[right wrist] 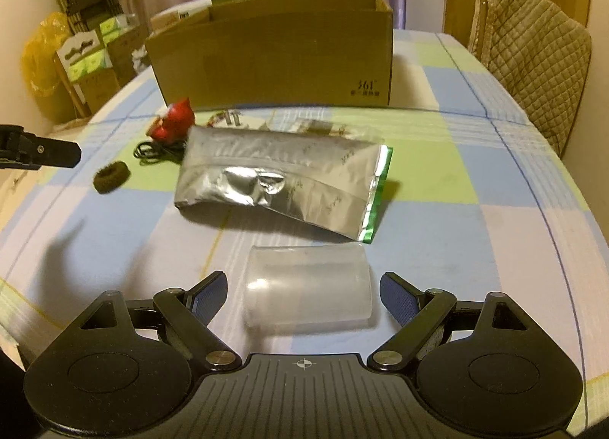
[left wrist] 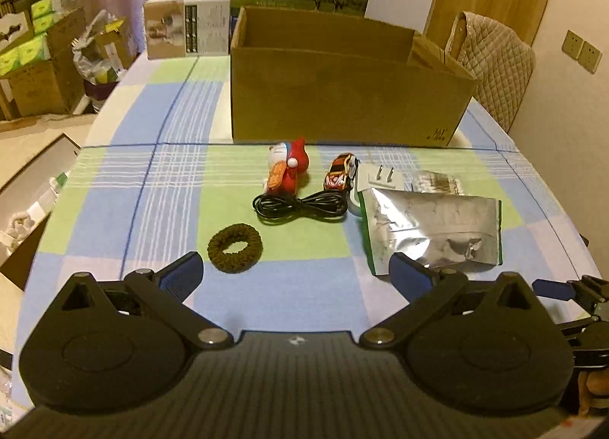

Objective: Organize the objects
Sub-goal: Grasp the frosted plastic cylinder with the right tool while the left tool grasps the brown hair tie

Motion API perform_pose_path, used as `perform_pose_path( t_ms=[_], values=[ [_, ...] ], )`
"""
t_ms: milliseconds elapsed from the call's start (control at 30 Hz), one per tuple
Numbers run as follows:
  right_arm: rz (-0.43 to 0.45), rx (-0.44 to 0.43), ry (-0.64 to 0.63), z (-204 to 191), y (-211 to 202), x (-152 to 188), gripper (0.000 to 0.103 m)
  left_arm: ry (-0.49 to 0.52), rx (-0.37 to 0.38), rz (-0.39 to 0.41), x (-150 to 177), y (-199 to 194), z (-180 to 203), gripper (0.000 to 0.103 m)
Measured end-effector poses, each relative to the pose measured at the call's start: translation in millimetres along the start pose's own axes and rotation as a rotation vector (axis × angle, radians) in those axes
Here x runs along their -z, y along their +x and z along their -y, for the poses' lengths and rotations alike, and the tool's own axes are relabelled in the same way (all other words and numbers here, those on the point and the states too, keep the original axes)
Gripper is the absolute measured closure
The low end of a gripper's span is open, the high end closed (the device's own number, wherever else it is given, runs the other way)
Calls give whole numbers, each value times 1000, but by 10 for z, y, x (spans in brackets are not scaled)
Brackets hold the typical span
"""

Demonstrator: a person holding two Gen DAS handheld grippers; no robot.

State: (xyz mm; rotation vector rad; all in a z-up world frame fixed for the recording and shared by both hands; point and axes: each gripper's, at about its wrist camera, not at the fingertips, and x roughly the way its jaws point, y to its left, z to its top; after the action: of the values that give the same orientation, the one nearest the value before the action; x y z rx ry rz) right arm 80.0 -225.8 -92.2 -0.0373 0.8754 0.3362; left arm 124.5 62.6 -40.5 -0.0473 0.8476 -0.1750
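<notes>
Clear plastic is what I've got lined up: a see-through cup (right wrist: 307, 288) lying on its side on the checked tablecloth (right wrist: 475, 180), low centre of the right wrist view, sitting right between the spread blue pads of my right gripper (right wrist: 302, 292). Its long axis runs roughly straight away from the camera, along the fingers, so closing across its width looks like the easy move, and the right hand is clearly the nearer one. Both jaws there are wide apart, not touching the cup. Beyond it, mid-frame, is the foil pouch (right wrist: 281, 180), then the cardboard box (right wrist: 274, 54) in the upper centre, which I'm guessing is where stuff goes. My left gripper (left wrist: 297, 275) is also spread and holding nothing; in its view the brown hair tie (left wrist: 235, 247) sits just above the left pad, with the black cable (left wrist: 300, 207), red toy (left wrist: 287, 167) and toy car (left wrist: 340, 172) mid-frame.
</notes>
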Motion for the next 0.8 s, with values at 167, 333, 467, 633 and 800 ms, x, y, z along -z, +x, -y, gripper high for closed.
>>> perform_pose_path(
  t_ms=[167, 333, 467, 633, 800],
  values=[
    [-25, -18, 11, 35, 118, -5, 18, 5, -1, -25, 12, 161, -44, 1],
    [-35, -29, 14, 37, 160, 9, 21, 13, -9, -42, 30, 266, -84, 1],
    [-39, -29, 4, 36, 155, -18, 32, 35, -16, -54, 19, 328, -93, 1],
    [-34, -12, -11, 9, 109, -75, 34, 53, -28, -57, -21, 405, -150, 1],
    [8, 9, -30, -29, 35, -192, 34, 76, -55, -68, -133, 577, -281, 10]
  ],
)
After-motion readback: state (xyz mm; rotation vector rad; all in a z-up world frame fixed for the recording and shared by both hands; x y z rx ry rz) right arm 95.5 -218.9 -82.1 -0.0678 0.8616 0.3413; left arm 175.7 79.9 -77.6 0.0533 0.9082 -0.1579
